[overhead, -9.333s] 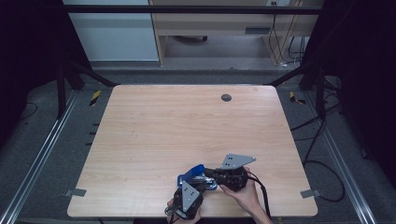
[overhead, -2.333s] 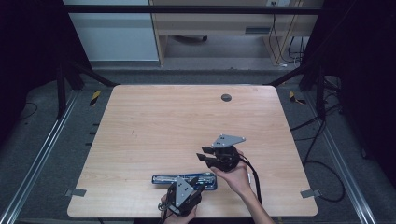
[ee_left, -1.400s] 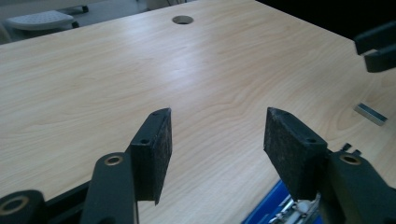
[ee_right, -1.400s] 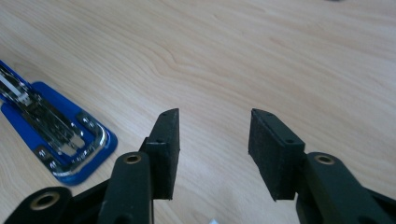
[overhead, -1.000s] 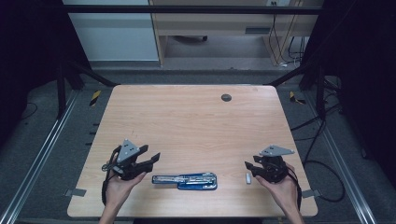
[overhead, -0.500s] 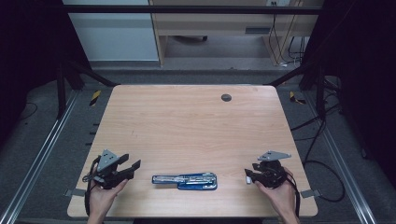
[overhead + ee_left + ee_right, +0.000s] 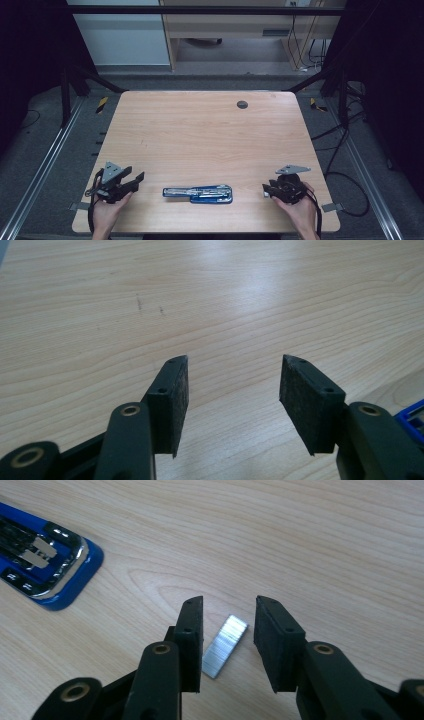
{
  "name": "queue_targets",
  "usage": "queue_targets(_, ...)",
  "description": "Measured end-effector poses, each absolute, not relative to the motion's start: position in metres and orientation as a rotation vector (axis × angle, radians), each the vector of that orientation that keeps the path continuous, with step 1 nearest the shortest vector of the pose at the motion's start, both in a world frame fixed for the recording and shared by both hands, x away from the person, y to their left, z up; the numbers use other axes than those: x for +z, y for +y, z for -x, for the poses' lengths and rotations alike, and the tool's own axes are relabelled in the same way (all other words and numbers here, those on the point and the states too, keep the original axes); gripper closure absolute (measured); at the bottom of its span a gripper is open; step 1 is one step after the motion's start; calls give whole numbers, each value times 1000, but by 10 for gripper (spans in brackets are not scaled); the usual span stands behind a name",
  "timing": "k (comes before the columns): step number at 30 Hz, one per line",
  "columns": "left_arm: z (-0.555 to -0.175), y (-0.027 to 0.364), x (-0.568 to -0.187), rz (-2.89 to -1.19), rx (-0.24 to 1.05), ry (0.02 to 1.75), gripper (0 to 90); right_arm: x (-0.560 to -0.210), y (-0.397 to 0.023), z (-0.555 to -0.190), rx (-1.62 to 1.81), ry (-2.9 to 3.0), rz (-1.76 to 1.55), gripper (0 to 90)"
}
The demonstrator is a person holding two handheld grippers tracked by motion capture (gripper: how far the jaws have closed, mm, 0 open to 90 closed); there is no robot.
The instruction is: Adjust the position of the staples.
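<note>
Two tools work the near part of the counter (image 7: 200, 130). The right tool (image 7: 229, 611) sits low over a strip of staples (image 7: 225, 645), its jaws partway open and just closing in, the strip lying flat between them and not yet pinched. The left tool (image 7: 234, 371) hovers wide open over bare wood, holding nothing.

An opened blue stapler (image 7: 198, 193) lies flat between the two hands near the front edge, its metal channel facing up.

Risk sits mostly in the strip: it is thin, slick and flat on the wood, so the pads may ride over it, skid it sideways, or snap it apart if they bite unevenly. A tilted grip would also make seating it in the channel awkward.

Room is generous toward the far side, while both hands sit close to the front corners.
</note>
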State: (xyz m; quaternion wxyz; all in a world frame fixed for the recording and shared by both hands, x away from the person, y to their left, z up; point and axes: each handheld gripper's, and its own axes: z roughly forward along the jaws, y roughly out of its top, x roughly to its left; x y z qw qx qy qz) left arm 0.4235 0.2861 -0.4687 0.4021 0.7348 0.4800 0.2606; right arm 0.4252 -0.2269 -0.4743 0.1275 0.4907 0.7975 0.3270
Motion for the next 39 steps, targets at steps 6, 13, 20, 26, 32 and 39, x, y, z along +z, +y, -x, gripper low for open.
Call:
queue_targets(6,-425,287,-470,-1855,651,1224,464,-475,-217,-427,909,2346,-1427,699)
queue_targets(13,-426,288,-471,-1867,645,1237,467,-480,-221,-430,867,2323,-1465,692)
queue_targets(20,-426,287,-472,-1880,633,1255,453,-482,-218,-433,854,2341,-1472,696)
queue_targets(26,-426,287,-471,-1884,636,1254,451,-484,-217,-437,818,2356,-1464,777)
queue_targets(32,-426,286,-472,-1890,637,1252,453,-484,-220,-439,815,2365,-1465,783)
queue_targets(39,-426,286,-471,-1893,637,1247,449,-483,-221,-438,791,2367,-1413,739)
